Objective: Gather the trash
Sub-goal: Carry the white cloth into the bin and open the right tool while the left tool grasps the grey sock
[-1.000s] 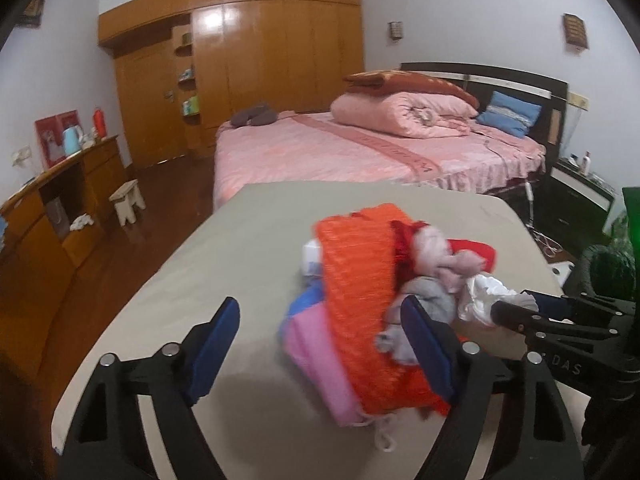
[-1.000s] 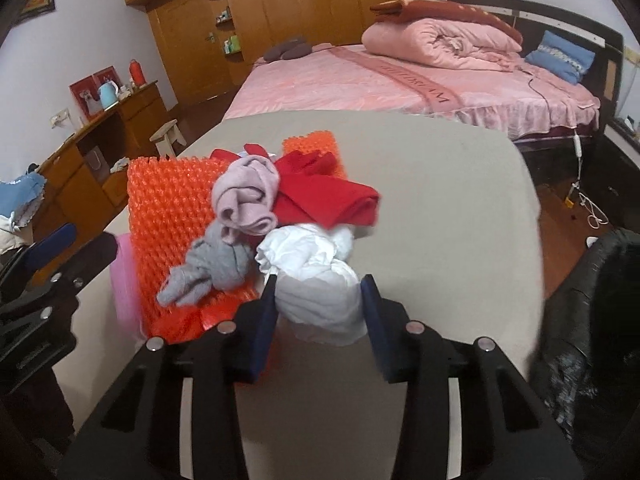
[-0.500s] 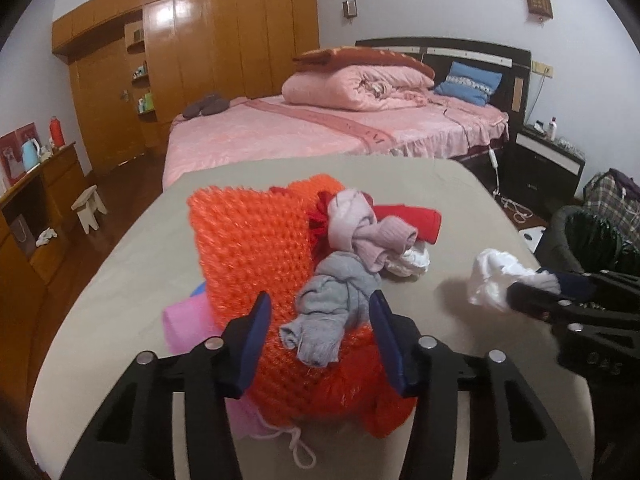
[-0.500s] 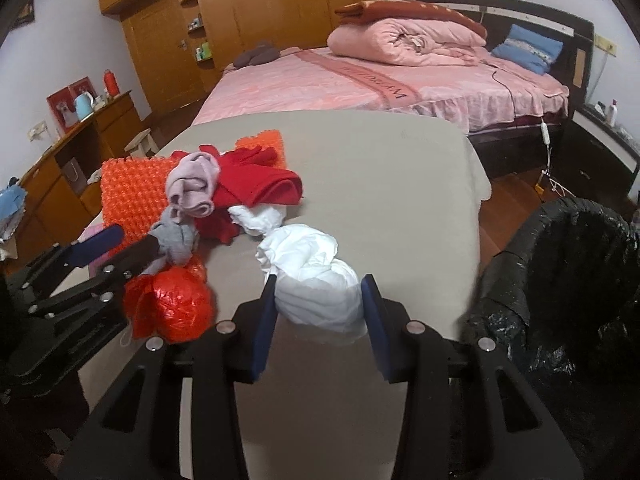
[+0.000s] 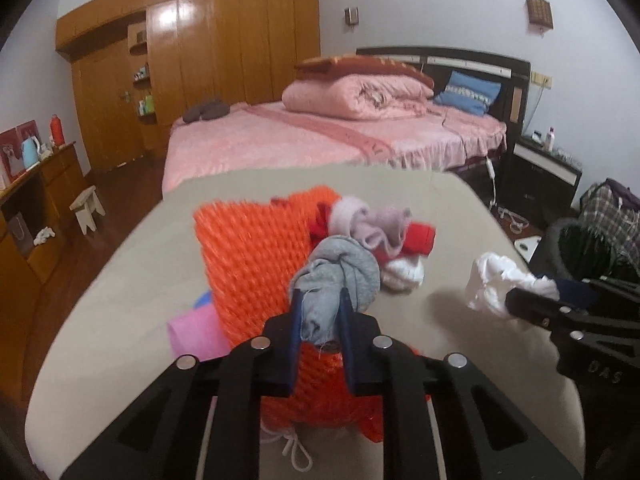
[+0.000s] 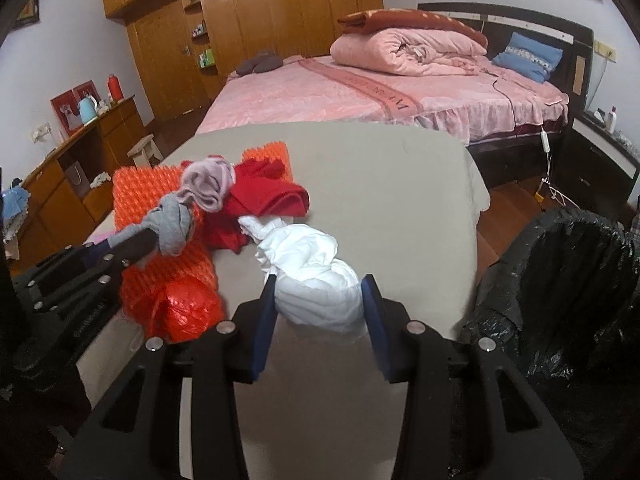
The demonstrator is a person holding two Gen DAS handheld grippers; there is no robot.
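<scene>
On the beige table (image 6: 380,184) lies one heap of trash: one orange mesh bag (image 5: 248,256), one grey rag (image 5: 340,276), one pale pink rag (image 5: 372,224), one red cloth (image 6: 272,200), one small white wad (image 5: 404,276) and one pink sheet (image 5: 196,332) at the heap's 8 o'clock edge. The left gripper (image 5: 320,312) is closing its jaws on the grey rag's tail, the cloth already pinched between both pads. The right gripper (image 6: 320,300) clamps one white bundle (image 6: 316,276) just clear of the heap, with one black-lined bin (image 6: 568,272) at its 3 o'clock.
</scene>
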